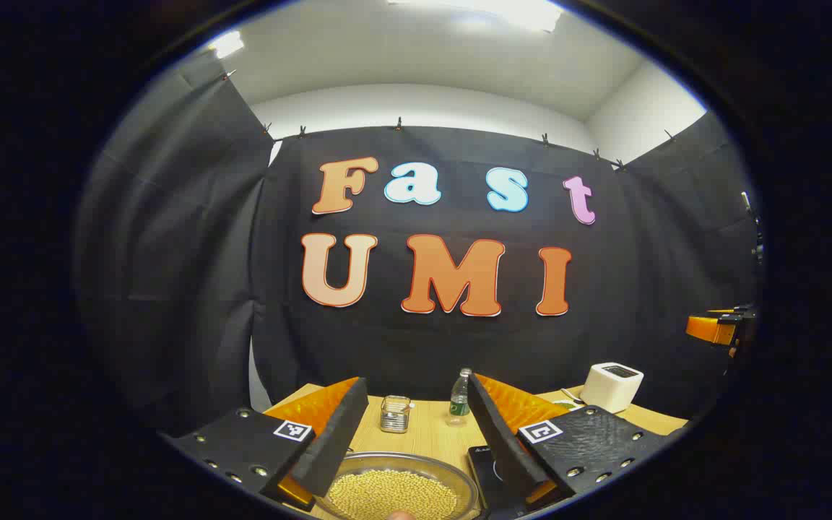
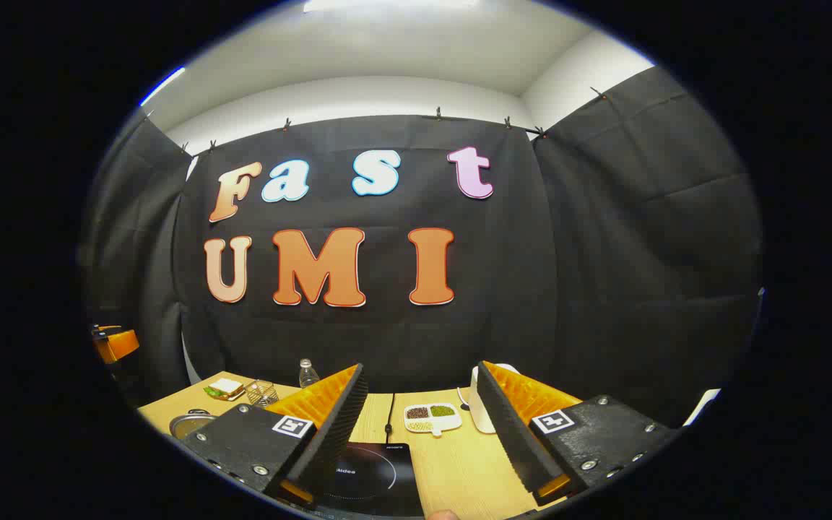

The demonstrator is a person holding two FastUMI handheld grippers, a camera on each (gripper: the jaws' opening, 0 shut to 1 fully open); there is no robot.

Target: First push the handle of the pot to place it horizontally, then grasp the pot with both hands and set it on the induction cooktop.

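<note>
Both my grippers' fingers are apart, empty, held high over the pot and cooktop at frame bottom, ready to descend.

On the wooden bench, a small wire basket stands just left of a clear bottle, both near the back. A white toaster sits toward the right end. In the right gripper view, a sandwich lies by the basket at the left, and a white divided dish holds dark, green and pale beans near the middle
</note>
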